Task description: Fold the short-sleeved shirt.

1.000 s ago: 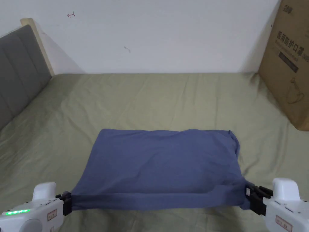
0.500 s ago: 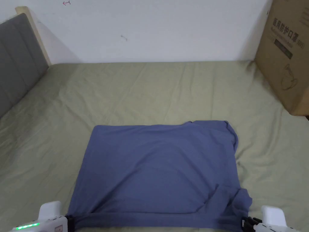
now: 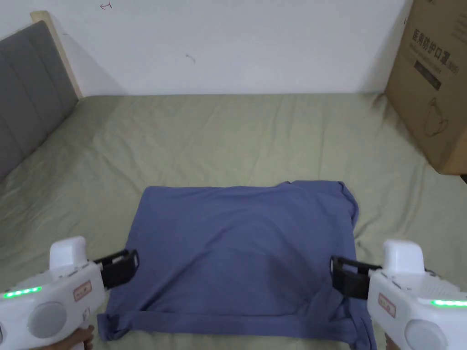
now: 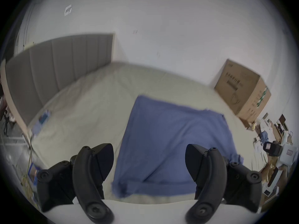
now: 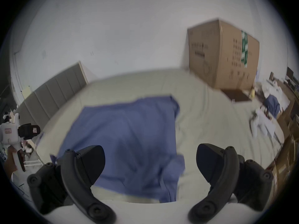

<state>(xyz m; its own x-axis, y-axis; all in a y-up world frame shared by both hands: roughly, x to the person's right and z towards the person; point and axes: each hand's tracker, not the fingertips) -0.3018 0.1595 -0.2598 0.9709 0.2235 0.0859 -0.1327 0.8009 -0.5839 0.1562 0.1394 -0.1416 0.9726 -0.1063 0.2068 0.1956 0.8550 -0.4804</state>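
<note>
**Shirt flat on the bed, both tongs let go**

Olive bedding [image 3: 237,132] ran back to a white wall, with a grey headboard [image 3: 27,91] on the left and a cardboard box [image 3: 433,82] on the right. On the bed's near half lay the blue shirt [image 3: 241,255], folded into a rough rectangle with a narrow band turned over along its near edge.

From the head view, the left tongs [image 3: 130,266] hovered at the shirt's left edge and the right tongs [image 3: 339,275] at its right edge. Each gripper view added what the head view could not: the left tongs [image 4: 148,161] and right tongs [image 5: 150,161] stood spread wide with nothing between the jaws, and clutter lay beyond the bed's right side.

Half a second earlier both tongs pinched the near corners and held that edge taut; since then they had released it and come up along the sides.

Both gripper views were blurred, so the clutter could not be made out. The shirt's near right corner was bunched, partly behind the right gripper.
</note>
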